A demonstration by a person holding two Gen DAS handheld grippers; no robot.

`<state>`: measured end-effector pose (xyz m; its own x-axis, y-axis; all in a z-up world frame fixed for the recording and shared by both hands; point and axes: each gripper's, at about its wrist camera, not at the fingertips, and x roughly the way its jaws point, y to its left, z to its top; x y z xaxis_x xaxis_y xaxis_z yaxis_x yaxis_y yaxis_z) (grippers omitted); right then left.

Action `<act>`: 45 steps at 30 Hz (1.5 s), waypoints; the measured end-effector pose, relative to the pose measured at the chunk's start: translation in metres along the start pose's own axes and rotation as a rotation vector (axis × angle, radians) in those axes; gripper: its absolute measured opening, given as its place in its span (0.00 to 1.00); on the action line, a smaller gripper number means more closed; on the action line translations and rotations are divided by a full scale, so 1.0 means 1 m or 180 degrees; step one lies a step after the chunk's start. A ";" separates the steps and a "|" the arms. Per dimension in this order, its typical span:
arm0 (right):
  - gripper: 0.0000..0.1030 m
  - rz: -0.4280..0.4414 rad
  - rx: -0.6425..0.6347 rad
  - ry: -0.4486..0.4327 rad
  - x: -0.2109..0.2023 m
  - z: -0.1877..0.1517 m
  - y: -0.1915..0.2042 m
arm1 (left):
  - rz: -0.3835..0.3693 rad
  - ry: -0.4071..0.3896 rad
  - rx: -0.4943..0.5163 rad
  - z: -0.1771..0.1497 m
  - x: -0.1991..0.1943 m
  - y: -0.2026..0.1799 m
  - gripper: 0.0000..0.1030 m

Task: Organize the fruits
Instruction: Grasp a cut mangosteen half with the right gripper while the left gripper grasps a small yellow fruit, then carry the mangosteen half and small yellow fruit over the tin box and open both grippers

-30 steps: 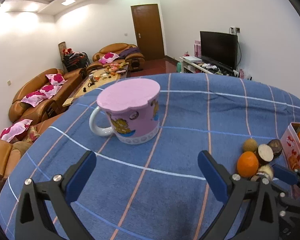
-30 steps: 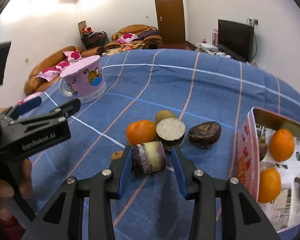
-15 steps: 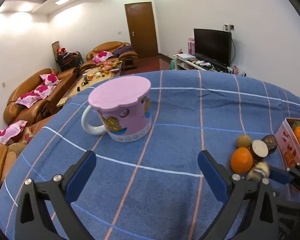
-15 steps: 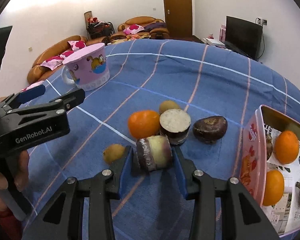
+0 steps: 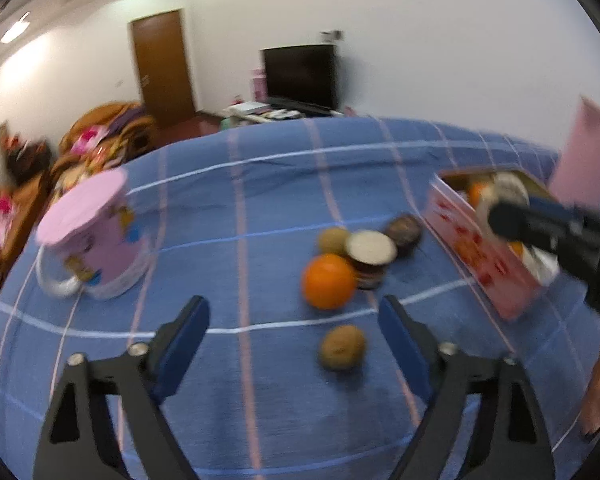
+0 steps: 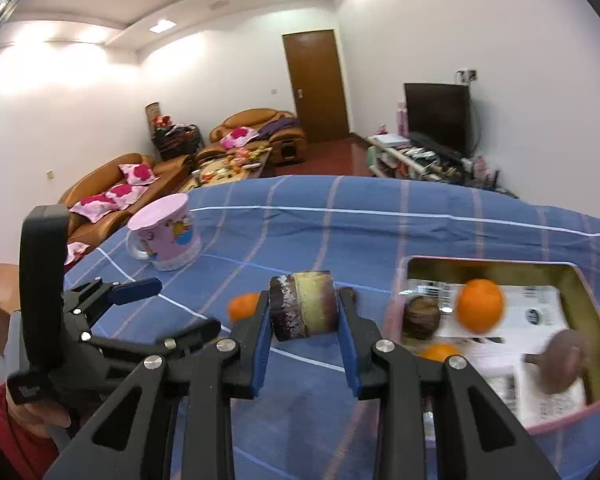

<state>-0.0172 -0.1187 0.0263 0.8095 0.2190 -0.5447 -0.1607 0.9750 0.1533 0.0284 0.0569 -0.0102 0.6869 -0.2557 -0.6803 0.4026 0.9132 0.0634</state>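
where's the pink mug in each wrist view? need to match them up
Left wrist: pink mug at far left, mid-height, blurred, left of the loose orange.
Right wrist: mug left of centre, above the left gripper, resting on the blue cloth.
Shared landmark: the brown door on the back wall, up and right of the mug in both.

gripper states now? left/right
Left hand-held gripper: open, empty, above the blue cloth.
Right hand-held gripper: shut on the cut fruit piece, lifted near the pink box.
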 end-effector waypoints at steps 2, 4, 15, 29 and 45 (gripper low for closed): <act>0.31 -0.0001 0.0066 0.0008 -0.003 -0.001 -0.006 | -0.0039 0.0104 0.0114 -0.001 0.007 -0.010 0.62; 0.31 -0.0005 0.0142 -0.0003 -0.004 0.000 -0.011 | -0.0031 0.0287 0.0150 0.003 0.018 -0.015 0.61; 0.32 -0.0064 0.0174 -0.0038 0.000 -0.004 -0.012 | -0.0090 0.0417 -0.0068 -0.005 0.026 -0.009 0.26; 0.32 -0.0281 0.0011 -0.0369 -0.008 -0.007 -0.001 | 0.0883 -0.0454 -0.0530 -0.003 -0.019 0.005 0.26; 0.32 -0.0496 0.0087 -0.0424 -0.018 -0.006 -0.020 | 0.0878 -0.0685 -0.0681 0.006 -0.026 -0.039 0.26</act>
<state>-0.0318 -0.1421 0.0280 0.8912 0.0570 -0.4499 -0.0136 0.9950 0.0991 -0.0017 0.0258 0.0091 0.8716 -0.0319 -0.4893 0.0664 0.9964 0.0533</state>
